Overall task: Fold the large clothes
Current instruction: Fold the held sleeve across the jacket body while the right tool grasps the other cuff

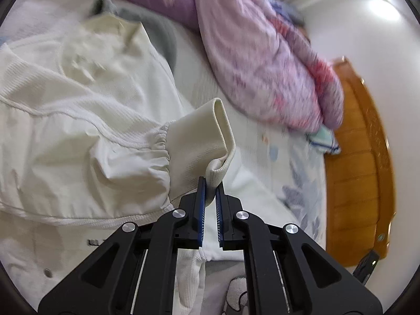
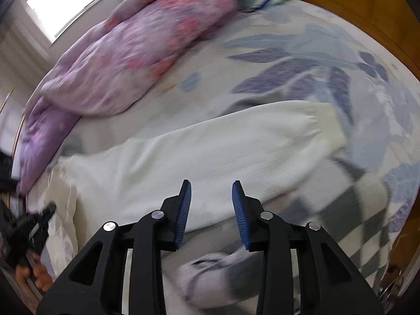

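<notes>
A large cream-white jacket (image 1: 78, 120) lies spread on the bed. My left gripper (image 1: 211, 183) is shut on the ribbed cuff (image 1: 207, 141) of one sleeve and holds it lifted over the jacket body. In the right wrist view the other sleeve (image 2: 210, 144) lies stretched out flat on the bedsheet, its cuff (image 2: 330, 123) at the right. My right gripper (image 2: 211, 191) is open and empty, just above the near edge of that sleeve. The left gripper shows at the left edge of the right wrist view (image 2: 39, 218).
A pink-purple floral quilt (image 1: 262, 60) is bunched along the far side of the bed, also in the right wrist view (image 2: 126, 52). A grey garment (image 1: 155, 29) lies under the jacket's collar. The blue-leaf bedsheet (image 2: 315, 60) and a wooden headboard (image 1: 359, 162) bound the right side.
</notes>
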